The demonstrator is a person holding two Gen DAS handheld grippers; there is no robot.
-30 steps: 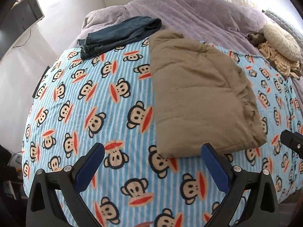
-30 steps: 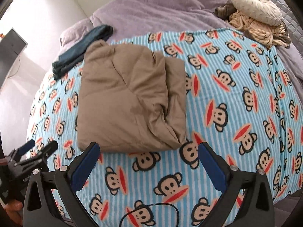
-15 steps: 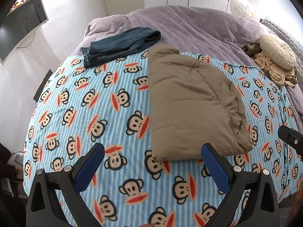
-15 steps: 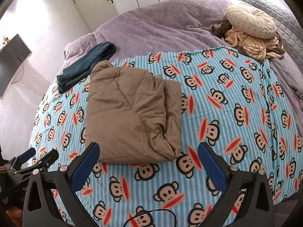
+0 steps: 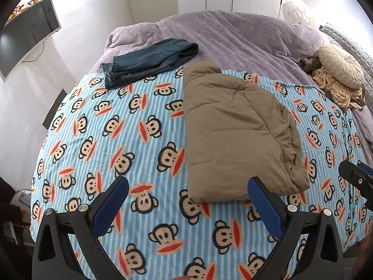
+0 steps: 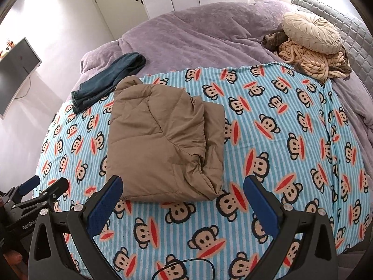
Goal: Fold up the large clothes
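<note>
A tan quilted jacket (image 5: 235, 135) lies folded into a thick rectangle on the blue striped monkey-print blanket (image 5: 130, 144); the right wrist view shows the jacket (image 6: 163, 144) left of centre. My left gripper (image 5: 188, 200) hangs open above the blanket, near the jacket's front edge and holding nothing. My right gripper (image 6: 183, 198) is also open and empty, just short of the jacket's near edge. Each gripper appears at the edge of the other's view: the right one (image 5: 356, 179) and the left one (image 6: 39, 189).
Folded dark blue jeans (image 5: 149, 60) lie at the blanket's far left corner on a purple duvet (image 5: 233, 35). A cream round cushion (image 6: 312, 32) and knitted throw (image 6: 312, 65) sit at the far right. A monitor (image 5: 25, 37) hangs on the left wall.
Both grippers have pulled back and upward from the folded jacket, so more of the bed and room shows. The jacket has not moved.
</note>
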